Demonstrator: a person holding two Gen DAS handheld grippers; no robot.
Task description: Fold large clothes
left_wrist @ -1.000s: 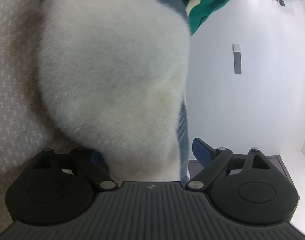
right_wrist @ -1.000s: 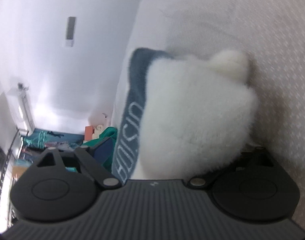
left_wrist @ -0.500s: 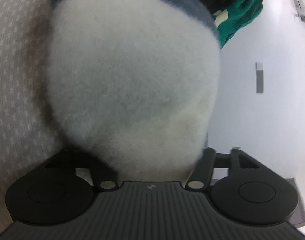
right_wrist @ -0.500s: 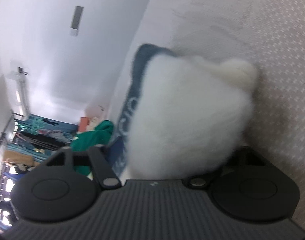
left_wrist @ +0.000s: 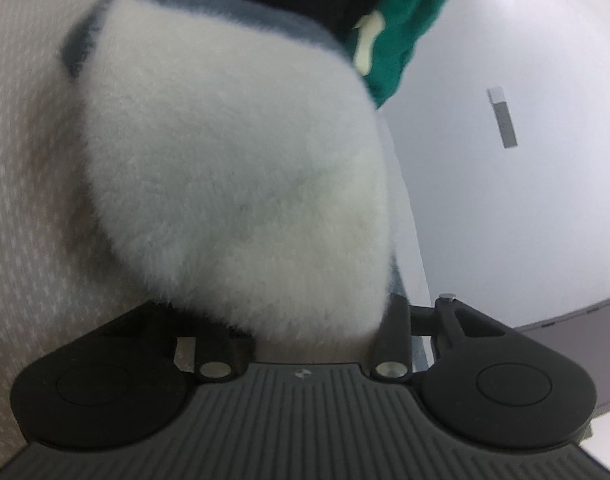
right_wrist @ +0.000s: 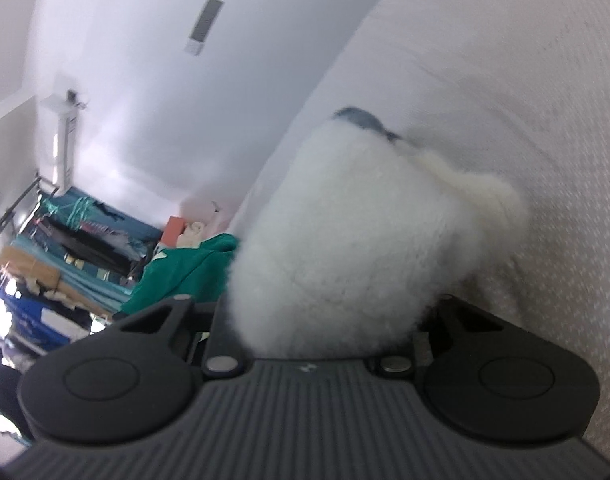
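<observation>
A thick white fleece garment with a grey-blue outer edge fills the left wrist view, bunched over the pale patterned bed surface. My left gripper is shut on a fold of it; the fingertips are buried in the fleece. In the right wrist view the same fleece garment hangs in a lump from my right gripper, which is shut on it, fingertips hidden. A blue-grey edge shows at the top of the lump.
A green garment and a dark one lie beyond the fleece; the green garment also shows in the right wrist view. A white wall rises beside the bed. Cluttered shelves stand at the far left.
Both grippers closed tighter on the fleece and swung with it. The blue finger pads seen before are now buried. The lettered blue-grey band has turned out of the right view.
</observation>
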